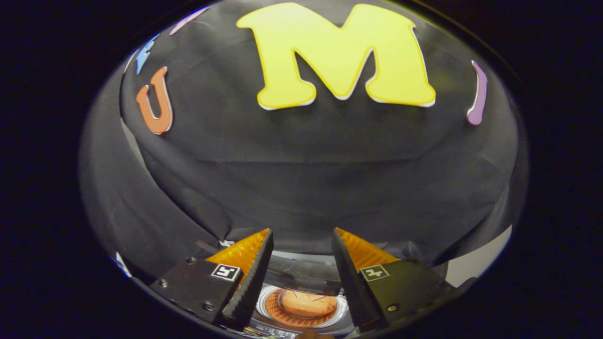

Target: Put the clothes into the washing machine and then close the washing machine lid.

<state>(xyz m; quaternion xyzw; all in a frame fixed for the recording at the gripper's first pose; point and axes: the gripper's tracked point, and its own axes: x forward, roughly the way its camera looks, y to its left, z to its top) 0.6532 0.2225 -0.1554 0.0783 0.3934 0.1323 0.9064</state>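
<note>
My gripper [302, 230] is open, with nothing held between its fingers. Low between the two fingers I look down on the washing machine [301, 275], a dark body with a round silver-rimmed drum opening [264, 297]. An orange piece of clothing [306, 303] lies bunched inside the drum. The fingers stand above the opening and touch neither the machine nor the cloth. A dark band of the machine runs across just beyond the opening; whether that is the raised lid I cannot tell.
The booth's black cloth wall [320, 179] rises close behind the machine and curves round on both sides. A pale strip of surface [476, 263] shows beyond the right finger.
</note>
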